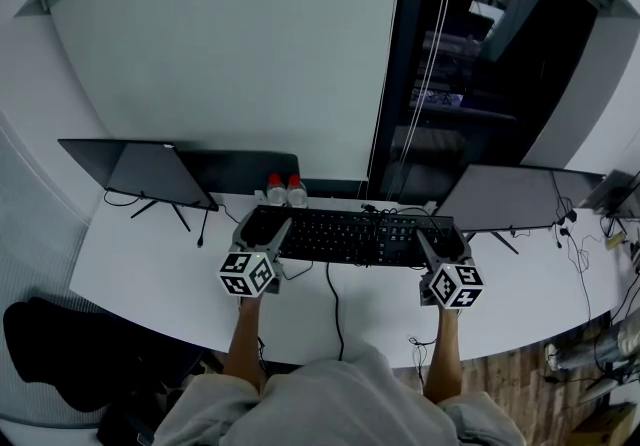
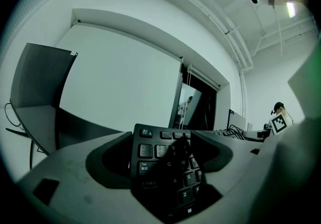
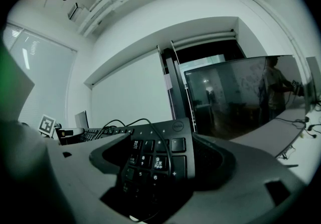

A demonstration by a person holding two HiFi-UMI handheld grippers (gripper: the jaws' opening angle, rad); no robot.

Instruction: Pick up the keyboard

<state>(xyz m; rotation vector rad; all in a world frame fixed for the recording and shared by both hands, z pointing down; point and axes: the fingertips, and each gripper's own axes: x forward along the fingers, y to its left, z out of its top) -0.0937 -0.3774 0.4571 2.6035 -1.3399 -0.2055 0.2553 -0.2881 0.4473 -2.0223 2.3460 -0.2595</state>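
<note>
Keyboard (image 1: 350, 234), black, spans the middle of the white curved tabletop (image 1: 150, 274), its long axis running left to right in front of the person; whether it rests on the surface or is raised just off it cannot be told from the head view.

Tabletop: carries every item listed below.

Left monitor (image 1: 140, 169) and right monitor (image 1: 510, 199): dark screens, tilted, standing at the far left and far right of the tabletop, well apart, with the keyboard between them and nearer the person.

Left claw (image 1: 262, 234): clamped on the keyboard's left end. In the left gripper view its two jaws sit against the front and back edges of the keyboard (image 2: 160, 168), with the Esc and Tab keys showing between them.

Right claw (image 1: 440, 239): clamped on the keyboard's right end. In the right gripper view the jaws close on the number-pad end (image 3: 155, 160), near the round logo at the corner.

Marker cubes (image 1: 247, 274): one on each claw, on the side towards the person's forearms.

Two bottles (image 1: 285, 190): red caps, upright, touching each other, just behind the keyboard's left half.

Cable (image 1: 333, 304): thin, black, running from the keyboard's near edge towards the person; another dark wire (image 3: 150, 142) loops over the number-pad keys.
</note>
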